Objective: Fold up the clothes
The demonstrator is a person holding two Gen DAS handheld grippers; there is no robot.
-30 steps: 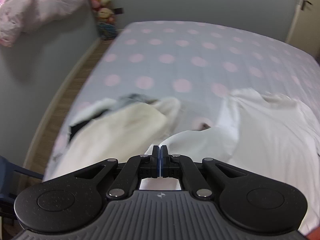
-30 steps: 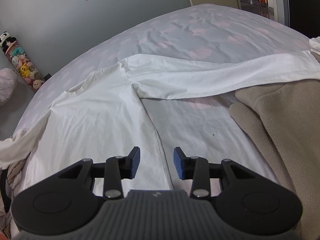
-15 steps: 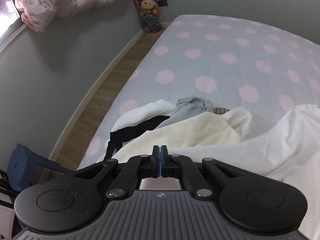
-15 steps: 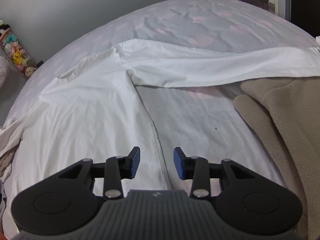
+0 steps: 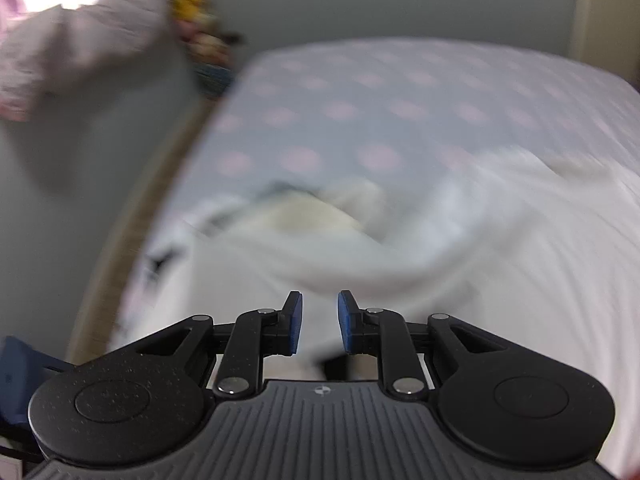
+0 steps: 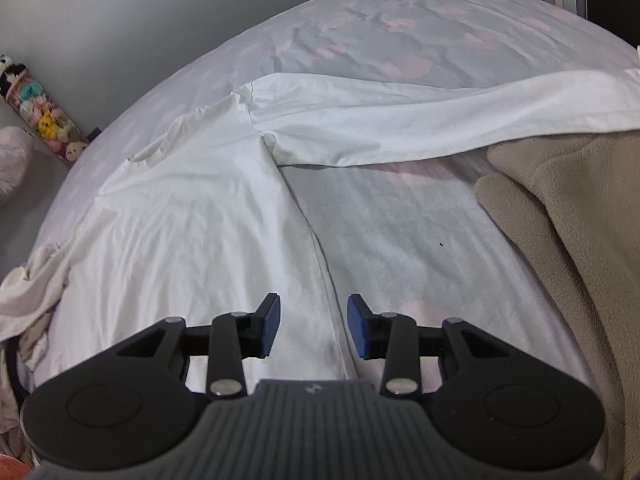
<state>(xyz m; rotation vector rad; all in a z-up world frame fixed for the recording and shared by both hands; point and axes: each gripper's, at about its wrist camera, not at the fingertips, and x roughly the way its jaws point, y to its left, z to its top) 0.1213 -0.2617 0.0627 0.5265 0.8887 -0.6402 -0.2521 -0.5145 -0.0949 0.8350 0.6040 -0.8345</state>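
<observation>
between the spread right gripper lies the white shirt edge; left gripper spread, seemingly empty.

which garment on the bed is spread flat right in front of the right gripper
The white long-sleeved shirt, spread flat; the beige fleece lies bunched off to the right.

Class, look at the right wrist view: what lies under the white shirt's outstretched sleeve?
Under the sleeve lies the dotted bedsheet; near its cuff it rests on the beige fleece. What the sheet and fleece look like beneath the sleeve is covered.
</observation>
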